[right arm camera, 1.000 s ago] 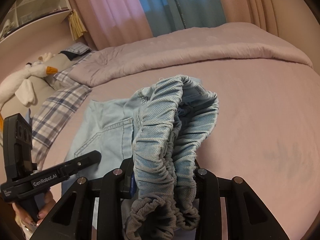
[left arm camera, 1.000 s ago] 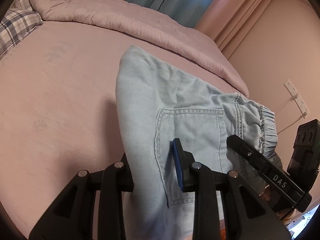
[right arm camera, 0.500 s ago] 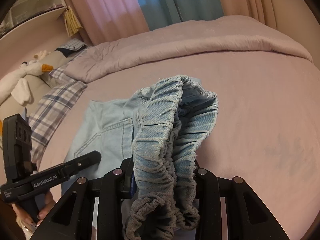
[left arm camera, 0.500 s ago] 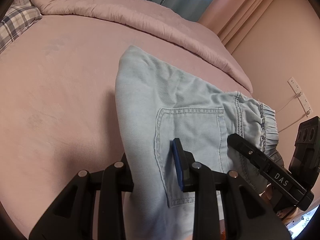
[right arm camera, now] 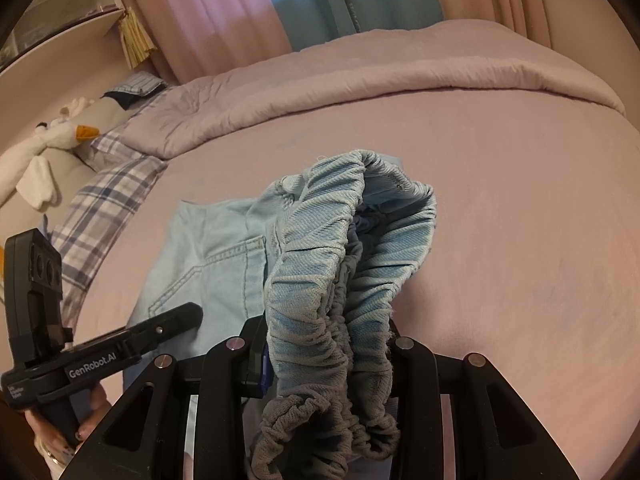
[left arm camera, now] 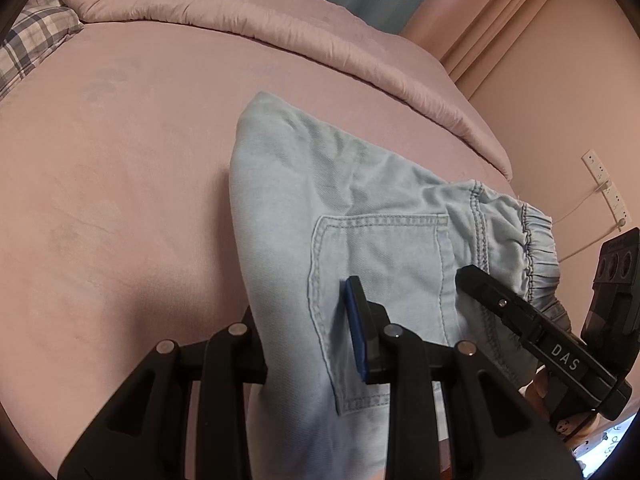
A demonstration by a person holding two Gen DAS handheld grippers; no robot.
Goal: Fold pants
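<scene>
Light blue denim pants (left arm camera: pixel 340 208) are held up over a pink bed. My left gripper (left arm camera: pixel 308 320) is shut on the pants near the back pocket (left arm camera: pixel 380 252); the cloth drapes between its jaws and hides the left finger. My right gripper (right arm camera: pixel 328 344) is shut on the bunched elastic waistband (right arm camera: pixel 344 264), which bulges up between its jaws. The pant leg (right arm camera: pixel 208 256) hangs to the left in the right wrist view. Each gripper shows in the other's view: the right one (left arm camera: pixel 532 336) and the left one (right arm camera: pixel 120 344).
The pink bed sheet (left arm camera: pixel 120 160) spreads below. A rolled pink duvet (right arm camera: pixel 360 80) lies along the far side. A plaid pillow (right arm camera: pixel 104 216) and a white plush goose (right arm camera: pixel 44 148) sit at the left. Wall sockets (left arm camera: pixel 608 192) are on the right wall.
Both grippers have moved slightly with the pants; more of the bed and duvet shows. The grips are unchanged.
</scene>
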